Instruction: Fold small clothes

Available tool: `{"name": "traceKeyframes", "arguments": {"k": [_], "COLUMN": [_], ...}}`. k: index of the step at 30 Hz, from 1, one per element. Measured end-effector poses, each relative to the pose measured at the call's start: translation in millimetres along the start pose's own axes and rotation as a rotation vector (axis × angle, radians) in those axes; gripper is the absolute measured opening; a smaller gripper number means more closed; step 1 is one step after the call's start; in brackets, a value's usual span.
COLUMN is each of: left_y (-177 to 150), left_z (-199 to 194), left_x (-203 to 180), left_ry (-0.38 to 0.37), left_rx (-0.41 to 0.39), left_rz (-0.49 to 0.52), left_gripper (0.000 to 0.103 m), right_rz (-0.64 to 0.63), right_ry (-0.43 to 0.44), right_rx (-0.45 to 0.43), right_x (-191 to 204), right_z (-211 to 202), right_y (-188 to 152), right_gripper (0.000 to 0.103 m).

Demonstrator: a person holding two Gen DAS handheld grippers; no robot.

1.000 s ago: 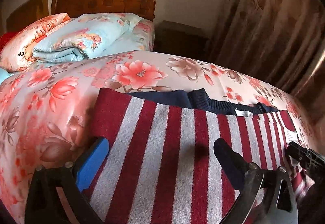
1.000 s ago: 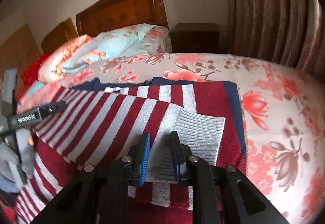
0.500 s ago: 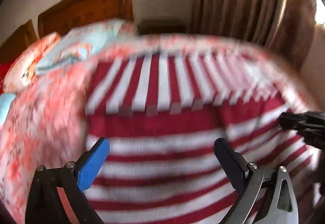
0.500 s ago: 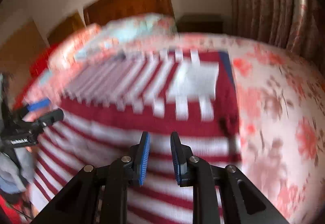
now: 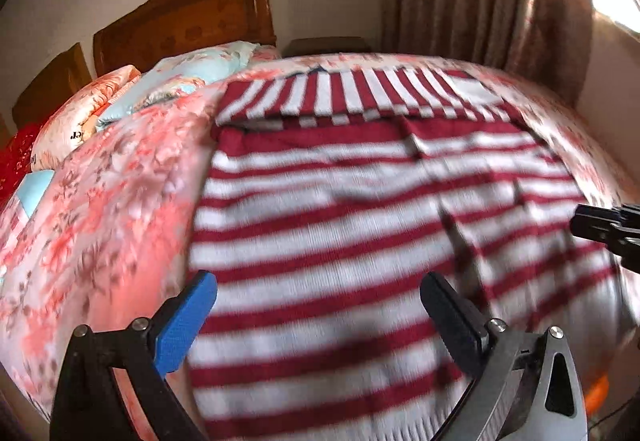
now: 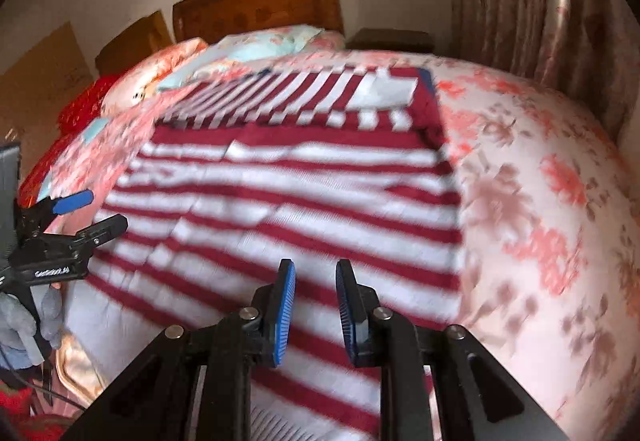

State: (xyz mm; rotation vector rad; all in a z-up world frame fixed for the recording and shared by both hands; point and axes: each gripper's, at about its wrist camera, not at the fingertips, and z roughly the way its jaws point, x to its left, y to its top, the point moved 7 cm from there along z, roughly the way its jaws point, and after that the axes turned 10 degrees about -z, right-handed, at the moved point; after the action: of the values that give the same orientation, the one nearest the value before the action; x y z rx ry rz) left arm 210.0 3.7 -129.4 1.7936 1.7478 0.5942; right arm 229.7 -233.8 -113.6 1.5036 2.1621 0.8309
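A red and white striped knit sweater [image 5: 352, 209] lies spread on the floral bedspread [image 5: 104, 209], its sleeves folded across the far end; it also shows in the right wrist view [image 6: 288, 197]. A navy edge [image 6: 427, 80] shows at its far corner. My left gripper [image 5: 318, 315] is open wide and empty, held above the sweater's near part. My right gripper [image 6: 316, 305] has its jaws a small gap apart with nothing between them, above the sweater's near edge. Each gripper shows in the other's view: the right [image 5: 600, 229], the left [image 6: 76, 213]. Both frames are motion-blurred.
Folded quilts and pillows [image 5: 176, 85] are stacked at the bed's head below a wooden headboard [image 5: 192, 21]. A dark nightstand [image 6: 390, 39] stands beside the bed. Curtains [image 5: 480, 1] hang on the right. The bed drops off at its near edge.
Both grippers have pulled back toward the near end of the bed and risen, so much more of the sweater shows. The right gripper has left the grey cuff it hovered over.
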Motion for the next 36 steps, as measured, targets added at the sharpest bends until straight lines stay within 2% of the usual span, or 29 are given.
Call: {"name": "traceKeyframes", "arguments": {"k": [2, 3, 7, 24, 29, 30, 36], "left_y": [-12.4, -19.0, -31.6, -52.8, -62.2, -64.1, -81.2], "left_z": [4.0, 4.5, -0.1, -19.9, -26.2, -29.5, -50.6], "left_x": [3.3, 4.8, 13.9, 21.7, 37.5, 41.4, 67.3], "left_ry": [0.018, 0.021, -0.015, -0.003, -0.045, -0.054, -0.118], "left_rx": [0.023, 0.033, 0.042, 0.017, 0.040, 0.029, -0.030], "left_rz": [0.009, 0.007, -0.048, -0.051, -0.107, -0.119, -0.177], "left_gripper": [0.103, 0.103, 0.103, 0.103, 0.103, 0.103, 0.103], "right_rz": [-0.007, -0.020, -0.066, -0.054, -0.073, -0.069, 0.019], "right_ry": [-0.009, -0.024, -0.046, -0.047, -0.038, -0.033, -0.010], "right_rx": [0.034, 0.011, 0.012, -0.040, -0.068, -0.046, -0.066], "right_x": [8.8, 10.8, 15.1, 10.8, 12.2, 10.8, -5.9], "right_z": [5.8, 3.4, -4.2, -28.0, -39.0, -39.7, -66.4], "right_y": [-13.3, -14.6, -24.1, -59.4, -70.6, -75.2, -100.4], "right_gripper": [0.021, 0.022, 0.022, 0.022, 0.023, 0.024, 0.024]}}
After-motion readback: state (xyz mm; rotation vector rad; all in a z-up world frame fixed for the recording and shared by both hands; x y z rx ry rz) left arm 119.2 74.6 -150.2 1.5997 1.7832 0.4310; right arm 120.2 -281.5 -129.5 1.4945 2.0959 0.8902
